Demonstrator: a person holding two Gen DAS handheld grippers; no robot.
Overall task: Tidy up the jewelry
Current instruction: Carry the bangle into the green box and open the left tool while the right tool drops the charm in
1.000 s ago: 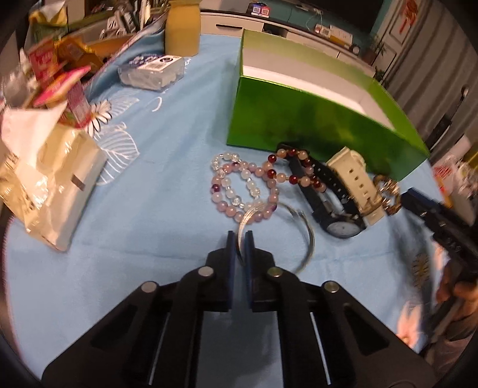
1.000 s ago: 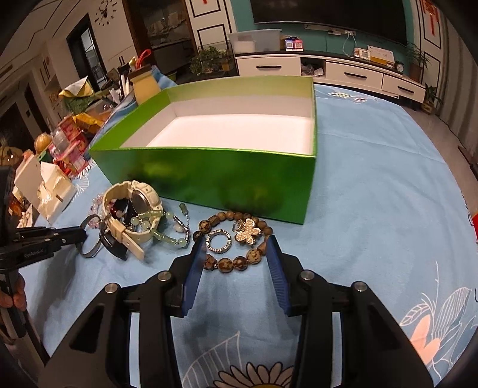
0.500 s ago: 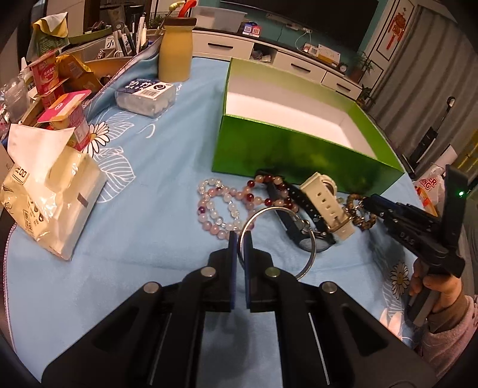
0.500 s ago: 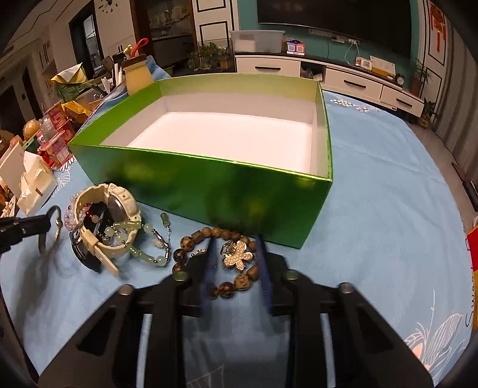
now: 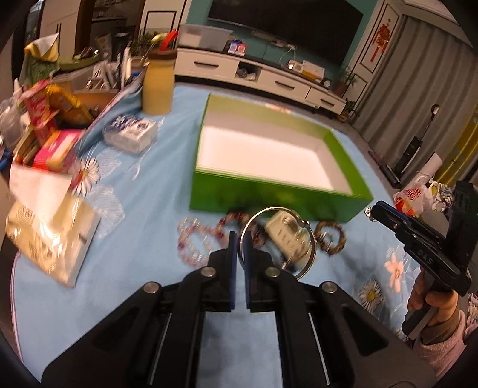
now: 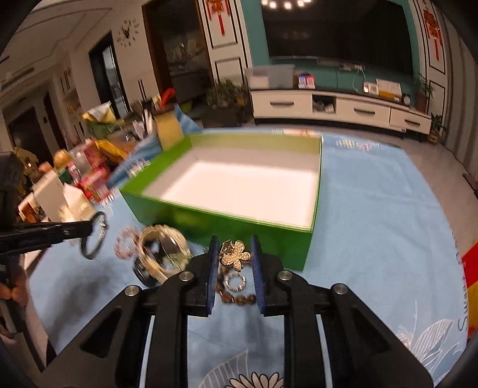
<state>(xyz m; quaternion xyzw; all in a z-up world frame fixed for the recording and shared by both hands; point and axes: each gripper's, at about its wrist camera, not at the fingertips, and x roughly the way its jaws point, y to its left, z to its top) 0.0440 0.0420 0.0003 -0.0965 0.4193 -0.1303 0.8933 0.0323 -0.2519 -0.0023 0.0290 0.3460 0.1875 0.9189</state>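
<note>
Warm indoor lighting with a yellow-orange cast in both views. Source: a cluster of ceiling lamps reflected at the top of the dark television screen (image 6: 337,28). Brightest area: the white floor of the open green cardboard box (image 6: 310,235), washed almost featureless. Soft shadow along the box's near wall on the pale blue flower-printed tablecloth (image 6: 388,215). Strong fisheye bending, with black vignette at every corner. Motion blur heavy in the left wrist view: the pale pink and clear bead bracelets (image 5: 194,241) and the crinkled white snack bag (image 5: 50,229) smeared. Right wrist view: the left-side clutter smeared, the rhinestone flower charm (image 6: 236,256) sharper
</note>
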